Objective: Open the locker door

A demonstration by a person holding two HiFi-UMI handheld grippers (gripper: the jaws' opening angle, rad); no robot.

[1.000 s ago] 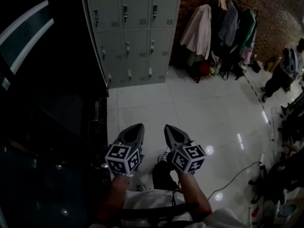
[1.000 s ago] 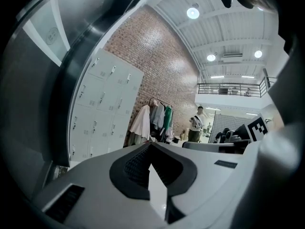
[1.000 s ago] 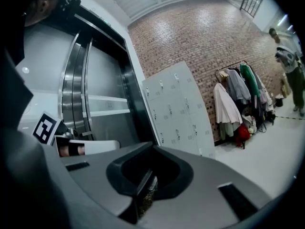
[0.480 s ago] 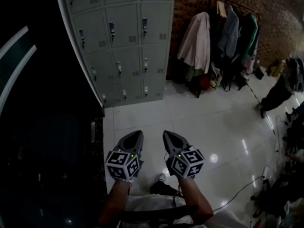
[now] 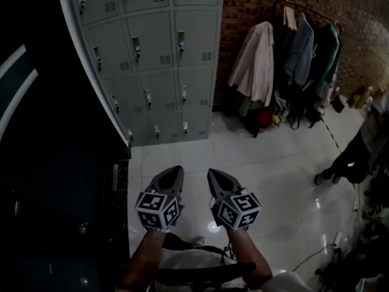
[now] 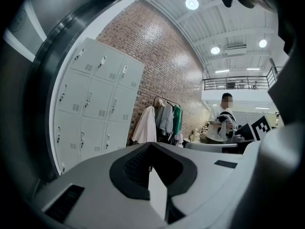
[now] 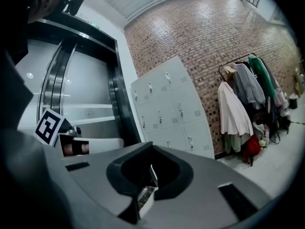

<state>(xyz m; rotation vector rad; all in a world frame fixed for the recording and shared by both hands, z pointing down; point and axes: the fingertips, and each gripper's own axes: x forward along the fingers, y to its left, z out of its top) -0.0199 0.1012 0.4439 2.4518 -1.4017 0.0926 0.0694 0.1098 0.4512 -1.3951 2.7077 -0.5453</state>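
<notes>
A bank of grey lockers point(image 5: 152, 59) stands against the brick wall ahead; every door that shows is closed, each with a small handle. It also appears in the left gripper view point(image 6: 90, 109) and the right gripper view point(image 7: 169, 113). My left gripper point(image 5: 176, 171) and right gripper point(image 5: 213, 173) are held side by side low over the white tiled floor, well short of the lockers. Both point towards them. In each gripper's own view the jaws meet at the tip, left point(image 6: 150, 145) and right point(image 7: 152, 148), with nothing between them.
A clothes rack point(image 5: 285, 59) hung with several coats stands right of the lockers. A dark glass-sided structure point(image 5: 48, 163) runs along the left. A person point(image 5: 349, 157) walks at the right edge. A cable point(image 5: 310, 254) lies on the floor point(image 5: 267, 175) at the lower right.
The lockers have grown larger and slid lower in the head view as I come closer. Both grippers keep their pose. The person at the right has shifted lower in the frame.
</notes>
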